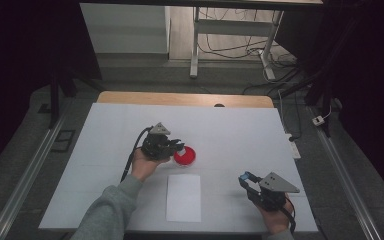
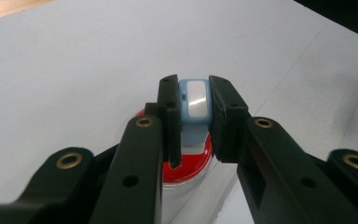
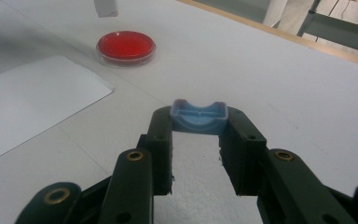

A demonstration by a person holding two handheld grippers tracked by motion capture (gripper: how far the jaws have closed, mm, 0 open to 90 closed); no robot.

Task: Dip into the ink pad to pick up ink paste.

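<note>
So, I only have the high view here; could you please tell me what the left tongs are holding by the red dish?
Observer: The left tongs are shut on a small light-blue block with a shiny white face.
Operator: Thank you. Is it touching the dish?
Observer: The left gripper view shows it right in front of the red dish, but I cannot tell whether they touch.
Operator: And the right tongs, please?
Observer: The right tongs grip a blue curved cap by its two ends, and its hollow side faces the camera.
</note>
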